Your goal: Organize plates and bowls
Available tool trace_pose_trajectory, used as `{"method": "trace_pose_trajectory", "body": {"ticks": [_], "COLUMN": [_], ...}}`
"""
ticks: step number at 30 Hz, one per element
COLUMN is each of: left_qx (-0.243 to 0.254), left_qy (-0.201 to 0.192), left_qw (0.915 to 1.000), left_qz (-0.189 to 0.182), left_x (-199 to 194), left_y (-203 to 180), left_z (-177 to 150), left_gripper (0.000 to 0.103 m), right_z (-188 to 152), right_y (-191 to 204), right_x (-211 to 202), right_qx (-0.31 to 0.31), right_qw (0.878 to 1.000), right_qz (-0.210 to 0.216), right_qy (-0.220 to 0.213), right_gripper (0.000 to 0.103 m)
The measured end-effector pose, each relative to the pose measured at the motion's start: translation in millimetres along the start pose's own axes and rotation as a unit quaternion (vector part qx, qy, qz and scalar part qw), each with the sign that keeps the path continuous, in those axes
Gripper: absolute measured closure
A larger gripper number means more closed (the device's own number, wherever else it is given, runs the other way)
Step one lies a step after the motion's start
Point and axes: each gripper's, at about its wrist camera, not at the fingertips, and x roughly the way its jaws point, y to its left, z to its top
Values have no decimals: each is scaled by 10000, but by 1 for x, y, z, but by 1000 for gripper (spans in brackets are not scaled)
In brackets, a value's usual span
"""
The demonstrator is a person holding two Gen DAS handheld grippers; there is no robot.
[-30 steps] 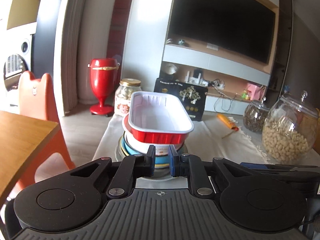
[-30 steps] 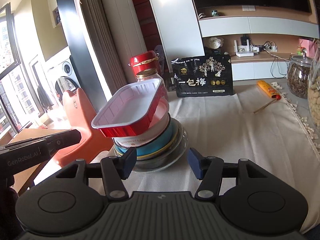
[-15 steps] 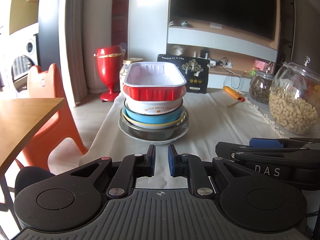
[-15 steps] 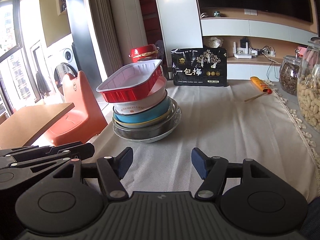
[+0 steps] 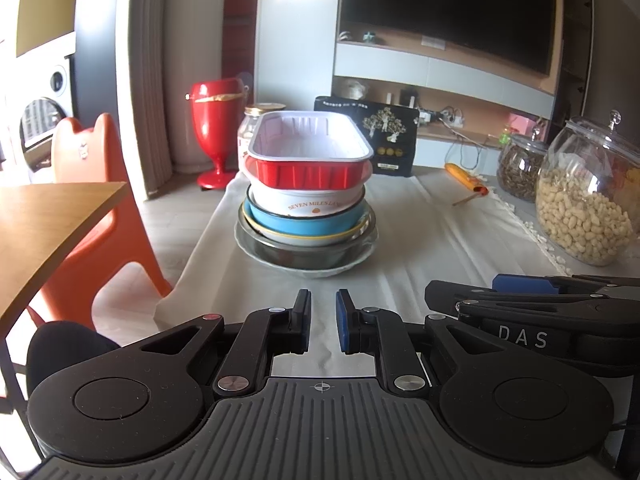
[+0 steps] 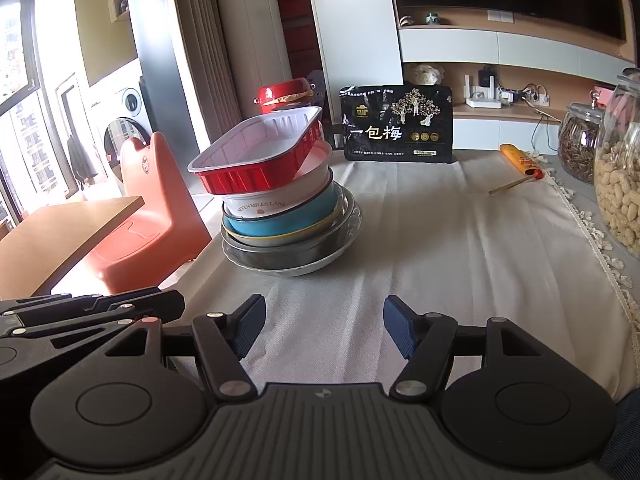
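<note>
Since every dish in sight is nested into one stack (image 5: pixel 306 200) at the centre of the frame, the organizing looks close to finished; what may be left is straightening the top piece. That top piece, a red ribbed foil tray with a white lining (image 6: pixel 260 156), sits tilted in the right wrist view, overhanging toward the left. Below it come a white enamel bowl with lettering (image 5: pixel 308 202), a glossy blue bowl with a yellow rim (image 5: pixel 304 226), a dull metal bowl (image 6: pixel 280 254) and a clear glass plate (image 5: pixel 320 268) resting on the cream cloth-covered tabletop (image 6: pixel 440 240). Both tools sit low in frame, well short of the stack: the left tongs (image 5: pixel 322 322) are nearly pressed together and grip nothing, the right tongs (image 6: pixel 324 330) are spread wide and empty. A round glass jar of peanuts (image 5: pixel 586 200) stands at right.
</note>
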Motion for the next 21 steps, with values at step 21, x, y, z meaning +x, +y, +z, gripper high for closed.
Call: {"method": "trace_pose_trajectory", "body": {"ticks": [21], "left_qx": [-11], "left_qy": [22], "left_qw": [10000], "left_qz": [-25], "left_x": [-3], "left_y": [0], "left_z": [0], "left_gripper": [87], "right_z": [0], "right_y": [2], "right_x": [-1], "right_qx": [-41], "right_qw": [10000], "right_qz": [43], "right_qy": [2], "right_gripper": [37]}}
